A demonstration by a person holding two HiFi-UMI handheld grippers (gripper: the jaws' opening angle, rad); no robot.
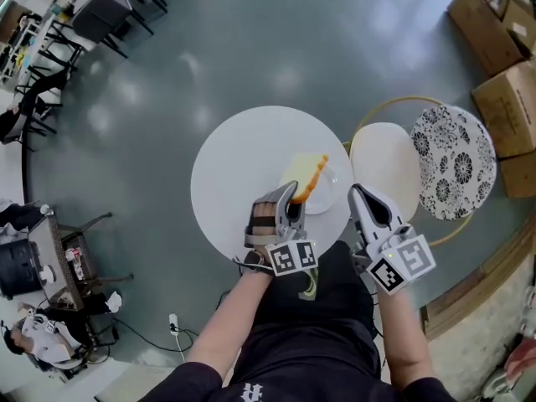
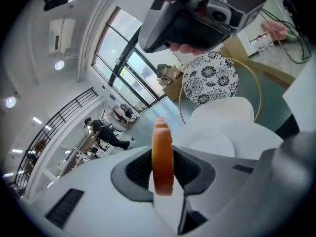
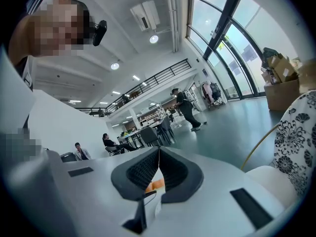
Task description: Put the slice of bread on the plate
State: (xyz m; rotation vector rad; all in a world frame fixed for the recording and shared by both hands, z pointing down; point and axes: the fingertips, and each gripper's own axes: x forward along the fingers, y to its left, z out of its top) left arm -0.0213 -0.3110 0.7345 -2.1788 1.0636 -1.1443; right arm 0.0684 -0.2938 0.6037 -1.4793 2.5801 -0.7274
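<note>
A bread slice [image 1: 303, 172] with an orange-brown crust hangs tilted over the near side of a small clear plate [image 1: 329, 195] on the round white table [image 1: 234, 166]. My left gripper [image 1: 293, 194] is shut on its lower edge. In the left gripper view the bread slice [image 2: 162, 157] stands edge-on between the pads, with the plate [image 2: 213, 145] just beyond it. My right gripper [image 1: 357, 194] hovers at the table's right edge, beside the plate, shut with nothing in it. In the right gripper view its pads [image 3: 148, 171] meet, and a bit of orange crust [image 3: 157, 184] shows below them.
A white round stool [image 1: 383, 167] and a black-and-white flowered stool [image 1: 452, 161] stand right of the table. Cardboard boxes [image 1: 507, 99] are stacked at the far right. Chairs [image 1: 105, 15] stand at the upper left on the grey floor.
</note>
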